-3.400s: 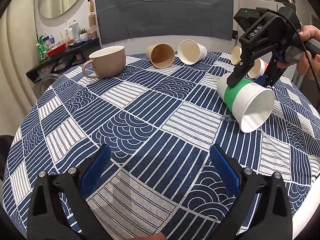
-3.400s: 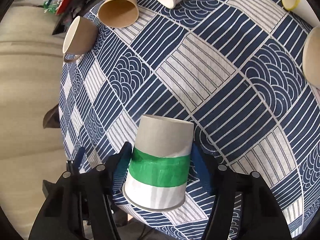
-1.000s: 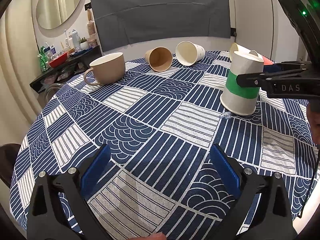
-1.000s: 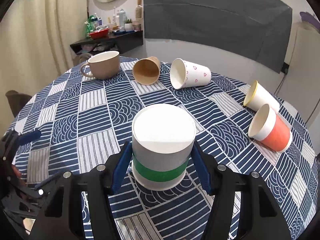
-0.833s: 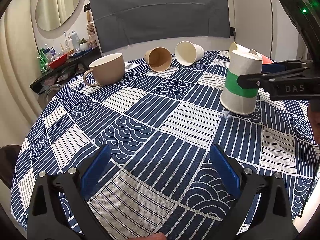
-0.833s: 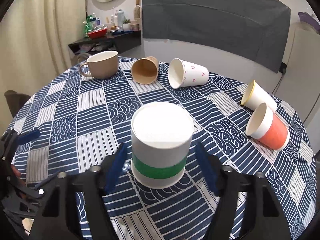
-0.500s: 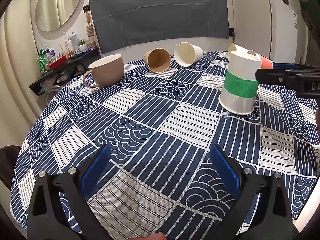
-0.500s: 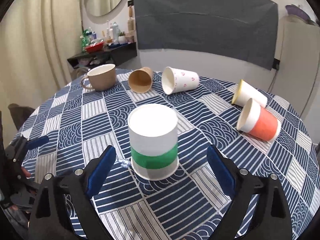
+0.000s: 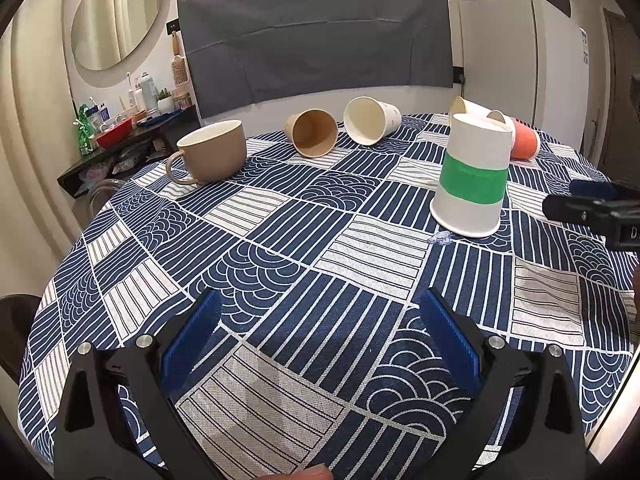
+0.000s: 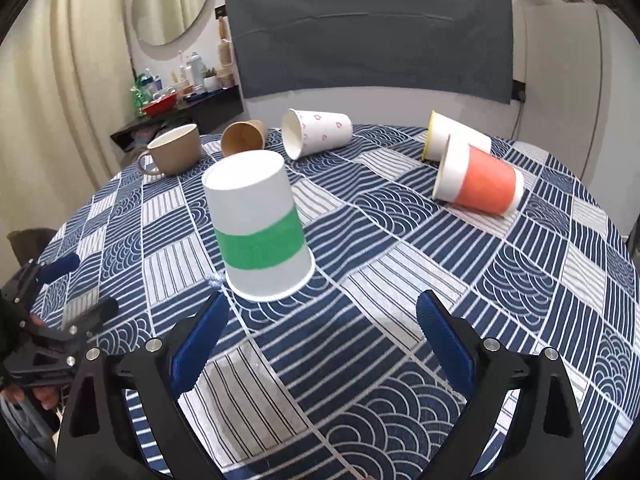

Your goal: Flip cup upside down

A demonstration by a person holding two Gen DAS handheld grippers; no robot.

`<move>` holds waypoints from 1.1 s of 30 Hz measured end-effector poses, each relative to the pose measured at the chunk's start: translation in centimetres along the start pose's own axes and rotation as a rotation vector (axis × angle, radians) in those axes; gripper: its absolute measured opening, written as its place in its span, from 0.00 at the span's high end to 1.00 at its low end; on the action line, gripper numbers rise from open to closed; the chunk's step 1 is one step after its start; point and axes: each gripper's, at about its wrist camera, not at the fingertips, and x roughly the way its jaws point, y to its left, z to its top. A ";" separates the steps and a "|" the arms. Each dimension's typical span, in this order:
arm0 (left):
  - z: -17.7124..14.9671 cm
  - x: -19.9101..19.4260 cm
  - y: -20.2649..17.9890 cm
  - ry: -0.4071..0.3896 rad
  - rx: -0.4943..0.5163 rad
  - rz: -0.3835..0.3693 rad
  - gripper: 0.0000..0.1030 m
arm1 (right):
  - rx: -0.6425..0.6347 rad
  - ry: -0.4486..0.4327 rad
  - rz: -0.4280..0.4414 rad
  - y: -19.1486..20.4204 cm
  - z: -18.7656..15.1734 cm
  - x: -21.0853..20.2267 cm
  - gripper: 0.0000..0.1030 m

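A: Near the right edge of the table (image 9: 132,280), what stands there?

B: The green-banded cup (image 9: 472,176), mouth down on the patterned cloth, base up. It stands free, with nothing touching it. A small clear scrap (image 9: 439,238) lies on the cloth just beside its rim.

A: And the right gripper (image 10: 320,330)?

B: Its jaws are spread wide and hold nothing. From the right wrist view the cup (image 10: 260,224) sits just ahead of the blue pads (image 10: 444,340), nearer the left one, clear of both.

A: The left gripper (image 9: 320,340)?

B: Also spread wide, empty, hovering over the near edge of the table, well apart from the cup. The right wrist view shows it at the table's left edge (image 10: 56,320), with a hand behind it.

A: What else is on the table?

B: Toward the far edge, a beige mug (image 9: 210,152) stands upright at the left. Beside it 2 paper cups lie on their sides: a brown one (image 9: 312,134) and a white one with small hearts (image 10: 316,136). Near the far right edge lie 2 more, touching each other: a yellow-rimmed cup (image 10: 452,136) and an orange-banded cup (image 10: 478,180).

A: Beyond the table?

B: A dark cloth (image 9: 316,40) on the wall, a round mirror (image 9: 116,12), and a shelf (image 9: 132,136) of bottles at the left.
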 end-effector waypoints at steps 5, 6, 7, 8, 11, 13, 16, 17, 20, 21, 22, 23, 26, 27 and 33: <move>0.1 0.2 0.1 0.010 -0.009 -0.003 0.06 | -0.018 -0.012 -0.011 0.1 -0.9 -0.2 0.12; 0.1 0.2 0.1 0.011 -0.011 -0.002 0.06 | -0.027 -0.019 -0.013 0.2 -1.0 -0.2 0.12; 0.1 0.2 0.1 0.010 -0.011 -0.002 0.06 | -0.036 -0.024 -0.015 0.3 -1.0 -0.2 0.12; 0.0 0.1 0.1 0.008 -0.012 -0.001 0.06 | -0.051 -0.030 -0.023 0.6 -1.2 -0.2 0.12; 0.0 0.1 0.2 0.005 -0.015 -0.002 0.06 | -0.063 -0.043 -0.013 0.7 -1.5 -0.3 0.12; 0.1 0.1 0.2 0.006 -0.015 -0.001 0.06 | -0.068 -0.048 -0.010 0.9 -1.5 -0.4 0.12; 0.1 0.1 0.2 0.005 -0.012 -0.002 0.06 | -0.071 -0.055 -0.004 1.0 -1.7 -0.5 0.12; 0.1 0.1 0.1 0.005 -0.011 -0.001 0.06 | -0.071 -0.059 -0.004 1.0 -1.7 -0.5 0.12; 0.1 0.2 0.0 0.006 -0.007 -0.002 0.06 | -0.069 -0.067 0.001 1.0 -1.8 -0.7 0.12; 0.1 0.2 0.0 0.006 -0.006 -0.002 0.06 | -0.067 -0.069 0.002 1.0 -1.9 -0.7 0.12; 0.1 0.2 -0.1 0.006 -0.005 -0.001 0.06 | -0.064 -0.068 0.007 0.9 -1.9 -0.7 0.12; 0.1 0.2 -0.1 0.005 -0.004 0.000 0.06 | -0.062 -0.067 0.009 0.9 -1.9 -0.7 0.12; 0.1 0.2 -0.1 0.003 -0.006 0.007 0.06 | -0.060 -0.067 0.012 0.8 -1.9 -0.7 0.12; 0.1 0.2 0.0 0.003 -0.007 0.010 0.06 | -0.060 -0.068 0.012 0.8 -1.9 -0.8 0.12; 0.1 0.1 -0.1 0.001 -0.001 0.016 0.06 | -0.057 -0.070 0.016 0.7 -1.9 -0.8 0.12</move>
